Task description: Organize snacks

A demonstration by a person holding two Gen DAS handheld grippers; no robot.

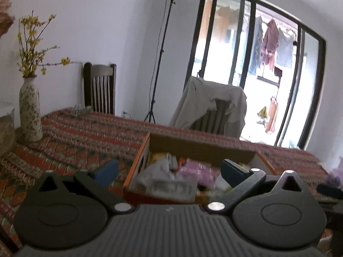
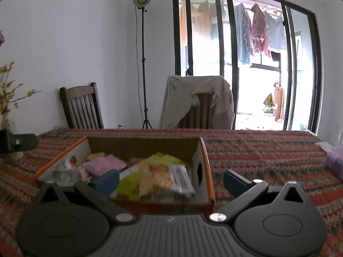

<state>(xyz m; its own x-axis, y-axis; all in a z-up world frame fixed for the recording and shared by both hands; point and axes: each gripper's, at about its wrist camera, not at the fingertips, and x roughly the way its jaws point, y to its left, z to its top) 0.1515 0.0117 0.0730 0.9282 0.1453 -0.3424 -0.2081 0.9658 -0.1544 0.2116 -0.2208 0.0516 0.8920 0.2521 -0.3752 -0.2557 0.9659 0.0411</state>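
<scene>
1. The left gripper [image 1: 169, 170] has its two blue-padded fingers spread wide with nothing between them; it hovers over the near-left corner of the cardboard box [image 1: 137, 162].
2. The right gripper [image 2: 171, 180] is likewise spread wide and empty, held over the box's [image 2: 203, 162] near-right corner, one finger inside the rim line and the other outside the right wall.
3. The box is an open rectangular carton, brown inside, with orange outer edges and an oval hand-hole cut in each end wall. Its long axis runs left to right across the table, its open top facing up.
4. Inside the box, toward its left, lie a crinkly clear plastic packet [image 1: 158, 171] and a pink-purple pack [image 1: 199, 171]; the left view is blurred, so details are unclear.
5. Toward the box's right lie a glossy snack bag [image 2: 165, 177] with golden contents and a yellow-green wrapper [image 2: 133, 182] beneath it, with a soft lilac pack [image 2: 103, 165] further left.
6. The box rests on a woven tablecloth [image 2: 268, 160] with red, orange and dark geometric bands.
7. Left of the box and well apart stands a tall, speckled ceramic vase [image 1: 30, 111] holding yellow flowering twigs.
</scene>
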